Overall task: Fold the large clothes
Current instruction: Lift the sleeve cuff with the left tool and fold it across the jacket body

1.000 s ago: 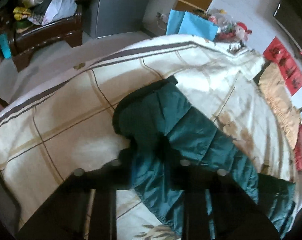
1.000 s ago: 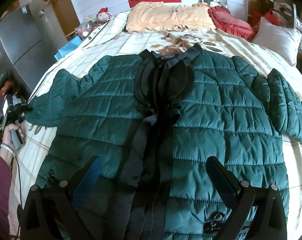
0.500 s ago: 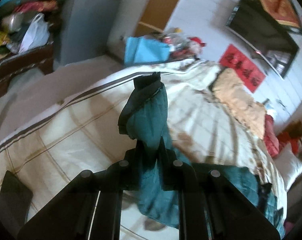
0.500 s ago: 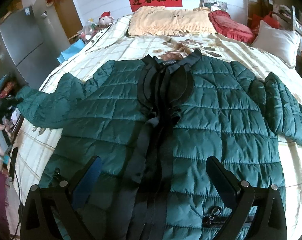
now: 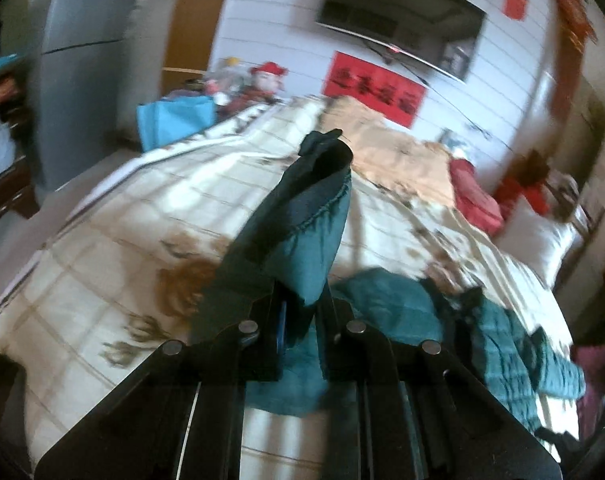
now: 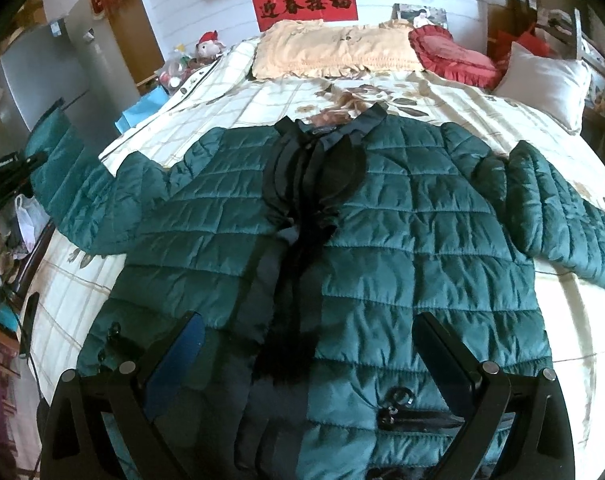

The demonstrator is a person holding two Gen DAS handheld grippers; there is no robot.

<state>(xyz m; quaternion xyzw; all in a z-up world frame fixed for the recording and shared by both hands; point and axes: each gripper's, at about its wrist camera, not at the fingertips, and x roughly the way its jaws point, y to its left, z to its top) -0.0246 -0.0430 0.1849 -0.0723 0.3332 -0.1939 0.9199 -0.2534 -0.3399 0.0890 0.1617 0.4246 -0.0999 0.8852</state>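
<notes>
a green quilted jacket [image 6: 382,240] lies front-up, spread across a checked bed [image 6: 262,96]. the left gripper [image 5: 300,312] has its fingers clamped on the cuff of one sleeve [image 5: 314,216], lifted off the bed. the right gripper [image 6: 310,360] hovers over the hem, fingers wide, holding nothing.

Quilted jacket [image 6: 402,248] of slightly glossy green cloth, matt cotton bedspread [image 6: 262,104], matt black plastic right claw [image 6: 306,364]
</notes>
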